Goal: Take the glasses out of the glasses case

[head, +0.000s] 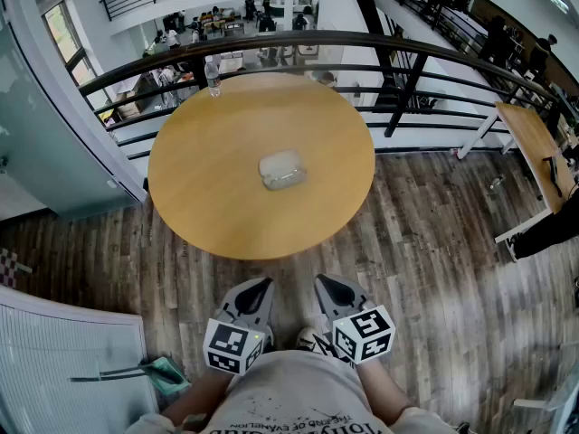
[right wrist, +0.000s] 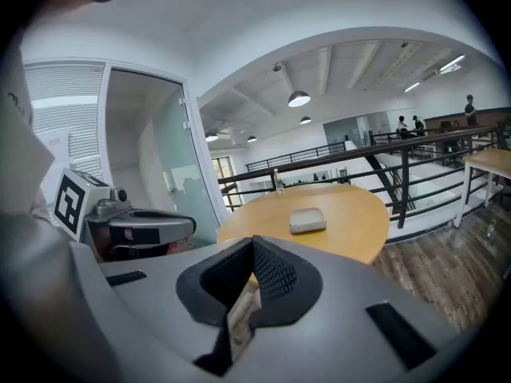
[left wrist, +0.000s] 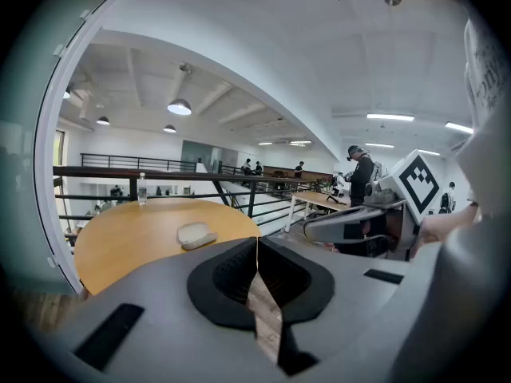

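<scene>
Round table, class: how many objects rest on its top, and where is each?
2: a pale glasses case near the middle, and a water bottle upright at the far edge by the railing.

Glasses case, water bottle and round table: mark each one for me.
glasses case (head: pixel 283 169), head view, middle of its top.
water bottle (head: pixel 213 78), head view, its body.
round table (head: pixel 204 197), head view, bare top.

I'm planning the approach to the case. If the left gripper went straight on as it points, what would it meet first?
Probably nothing on the table: the left gripper, jaws shut, aims over the table, right of the glasses case, toward the railing. Depth is unclear.
</scene>
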A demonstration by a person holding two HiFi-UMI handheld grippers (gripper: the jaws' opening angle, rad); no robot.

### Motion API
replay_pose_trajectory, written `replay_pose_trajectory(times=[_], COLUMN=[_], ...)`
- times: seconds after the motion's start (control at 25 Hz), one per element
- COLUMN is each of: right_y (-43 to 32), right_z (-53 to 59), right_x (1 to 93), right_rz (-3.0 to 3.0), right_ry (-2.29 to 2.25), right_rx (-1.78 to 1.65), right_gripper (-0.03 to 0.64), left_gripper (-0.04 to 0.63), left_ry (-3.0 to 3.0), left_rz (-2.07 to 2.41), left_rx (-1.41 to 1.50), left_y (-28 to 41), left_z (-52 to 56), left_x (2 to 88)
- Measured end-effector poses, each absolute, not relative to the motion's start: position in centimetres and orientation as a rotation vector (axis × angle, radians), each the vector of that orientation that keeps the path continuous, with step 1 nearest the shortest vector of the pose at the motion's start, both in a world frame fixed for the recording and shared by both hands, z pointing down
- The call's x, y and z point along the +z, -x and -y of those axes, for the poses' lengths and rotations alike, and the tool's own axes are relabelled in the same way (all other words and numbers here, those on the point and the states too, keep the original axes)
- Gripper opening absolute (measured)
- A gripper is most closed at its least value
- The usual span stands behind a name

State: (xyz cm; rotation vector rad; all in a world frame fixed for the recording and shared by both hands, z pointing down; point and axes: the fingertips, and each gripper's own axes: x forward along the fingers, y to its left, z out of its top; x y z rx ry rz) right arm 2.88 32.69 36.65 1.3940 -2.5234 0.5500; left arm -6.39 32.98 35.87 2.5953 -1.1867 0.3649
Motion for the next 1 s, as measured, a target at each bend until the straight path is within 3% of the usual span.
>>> replay_pose_trajectory(times=[1.0], right_y=[-3.5], right_z=[-33.3], right_x=[36.4], right_rz=[2.620], right_ry=[-1.266], right_rx=[0.575], right_gripper=[0.021], left_gripper=[0.025], left_ry=[-2.541], left_rz=[1.274], left_rx=[0.360], left_y=[5.1], left_z=[-33.8], left_x=[35.6])
